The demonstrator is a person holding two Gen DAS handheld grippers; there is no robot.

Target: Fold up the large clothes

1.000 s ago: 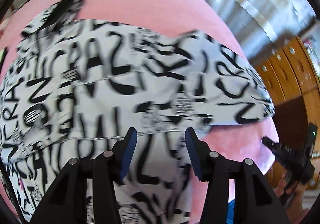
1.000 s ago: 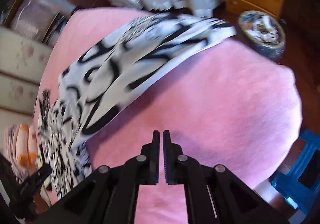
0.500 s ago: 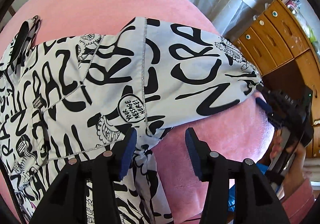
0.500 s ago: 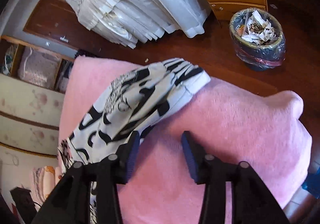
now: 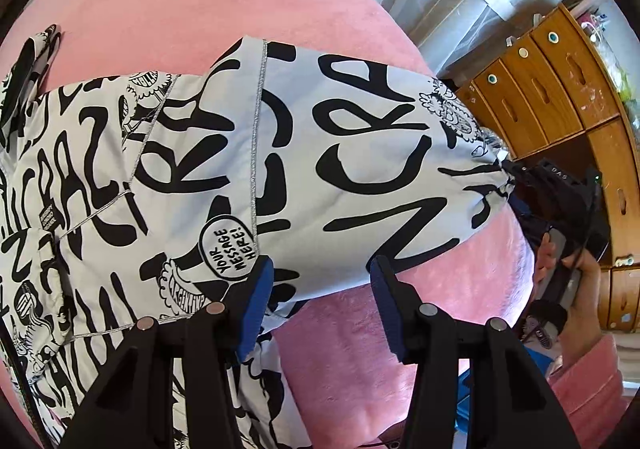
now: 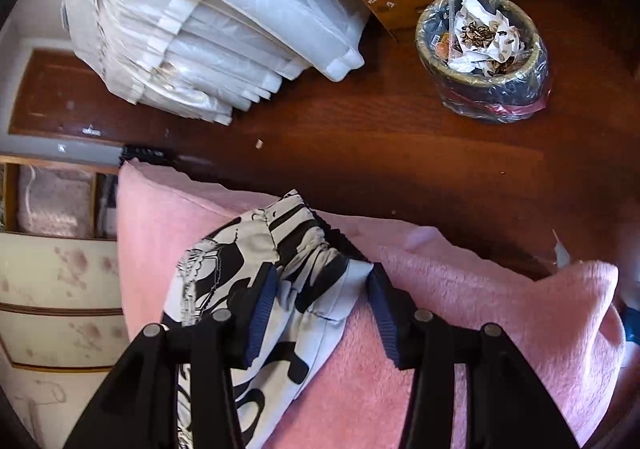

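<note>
the black-and-white lettered jacket (image 5: pixel 280 169) lies spread on the pink blanket (image 5: pixel 200 9), its sleeve stretched toward the blanket's right edge, where the gathered cuff (image 6: pixel 308 233) ends close to the corner above the dark wooden floor (image 6: pixel 400 153).

the right gripper (image 6: pixel 320 289) has its jaws apart astride the cuff end, with cloth between them but the pads not pressing on it. the left gripper (image 5: pixel 322 281) also stands parted, empty, over the sleeve's lower edge near the "your message here" print (image 5: pixel 228 249).

risks, as i judge them: the cuff sits so near the blanket's edge that a nudge from the right gripper could slide it off toward the floor. closing there might also pinch the fluffy blanket with the sleeve, so the blanket lifts too and wrinkles the fold. the jacket fabric looks smooth and slippery, so a shallow bite on the elastic cuff may let it slip out mid-fold. the left gripper, closing where it hovers, could catch only one layer and skew the sleeve.
</note>
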